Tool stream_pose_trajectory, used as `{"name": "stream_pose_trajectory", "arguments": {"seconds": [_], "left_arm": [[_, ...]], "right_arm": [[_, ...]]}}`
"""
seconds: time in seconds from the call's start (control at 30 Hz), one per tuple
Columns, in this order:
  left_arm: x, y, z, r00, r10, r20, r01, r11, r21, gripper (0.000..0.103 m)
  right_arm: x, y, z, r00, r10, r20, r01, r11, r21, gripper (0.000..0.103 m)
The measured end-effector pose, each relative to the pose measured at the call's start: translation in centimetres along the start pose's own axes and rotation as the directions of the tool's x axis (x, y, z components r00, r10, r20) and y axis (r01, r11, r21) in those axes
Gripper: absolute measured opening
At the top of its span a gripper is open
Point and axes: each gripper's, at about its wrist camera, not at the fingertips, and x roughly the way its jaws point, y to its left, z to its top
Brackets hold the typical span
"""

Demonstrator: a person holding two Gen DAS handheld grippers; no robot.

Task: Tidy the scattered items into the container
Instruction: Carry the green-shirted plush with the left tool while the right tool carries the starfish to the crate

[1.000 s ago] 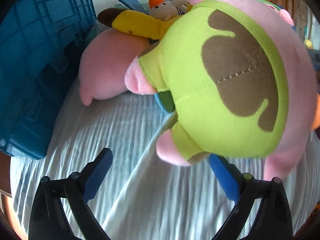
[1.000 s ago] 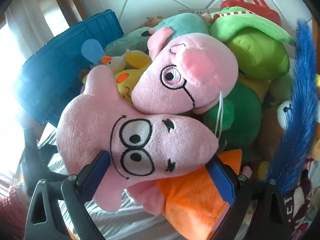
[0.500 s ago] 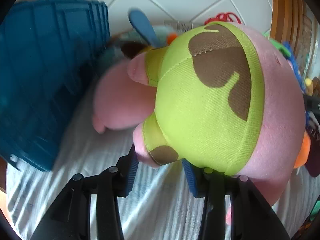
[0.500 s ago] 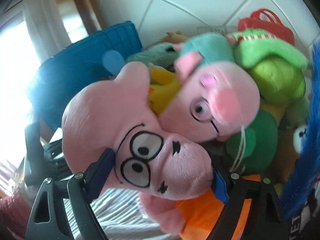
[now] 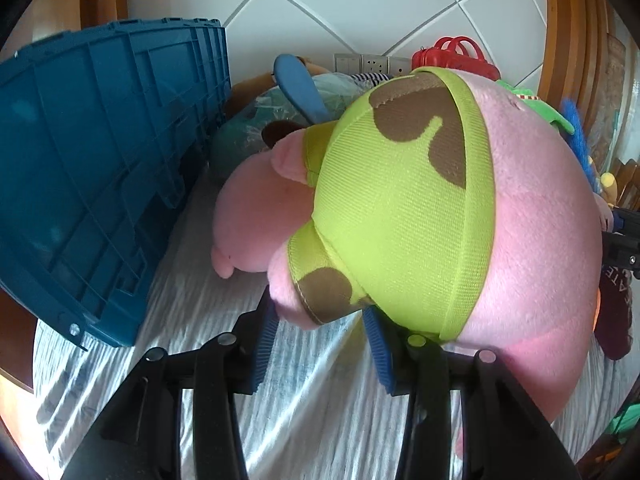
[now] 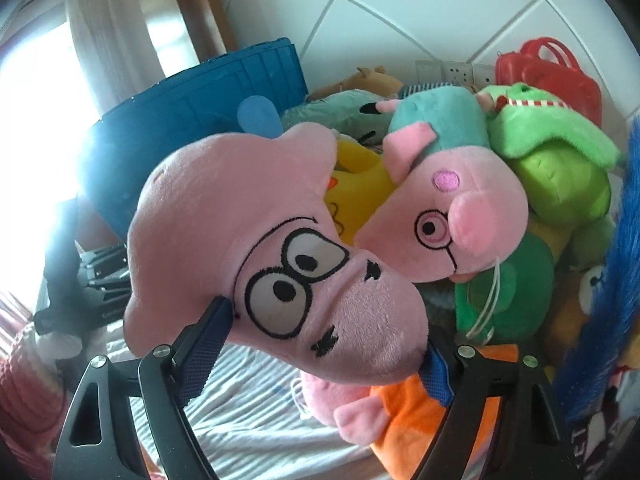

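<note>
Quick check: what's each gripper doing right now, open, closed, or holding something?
Left gripper: closed on the pink star plush's leg.
Right gripper: fingers closing on the same plush's head.

- Left gripper [image 5: 320,340]: blue pads pinch the pink leg of a pink plush in green-and-brown shorts [image 5: 404,208]; plush hangs clear of the striped bed sheet [image 5: 304,412].
- Blue crate [image 5: 100,176]: tilted, at the sheet's left edge.
- Second pink plush [image 5: 252,220]: lies on the sheet just beside the crate, behind the held one.
- Red basket [image 5: 456,54]: far edge, against the white tiled wall [image 5: 360,4].
</note>
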Motion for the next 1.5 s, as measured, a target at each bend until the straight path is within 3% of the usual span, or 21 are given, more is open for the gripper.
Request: {"name": "stream_pose_trajectory", "arguments": {"seconds": [0.53,0.9,1.27,1.5], "left_arm": [[-7.1,-1.3,4.7,0.99,0.017,0.137,-0.022,0.999,0.039,0.041],[-11.4,-0.2,5.1,0.977,0.103,0.189,-0.104,0.995,0.0,0.041],[-18.6,5.7,6.1,0.933,0.285,0.221,-0.268,0.958,-0.101,0.041],[-21.5,11.3,7.6,0.91,0.336,0.242,-0.307,0.94,-0.148,0.041]], "right_arm": [[-6.9,1.6,3.6,0.986,-0.022,0.166,0.031,0.998,-0.056,0.081],[-9.0,4.3,5.4,0.977,0.043,0.207,-0.012,0.989,-0.145,0.081],[-8.5,11.2,10.9,0.949,0.197,0.245,-0.126,0.953,-0.276,0.081],[-7.0,16.8,14.7,0.931,0.255,0.261,-0.167,0.935,-0.314,0.081]]}}
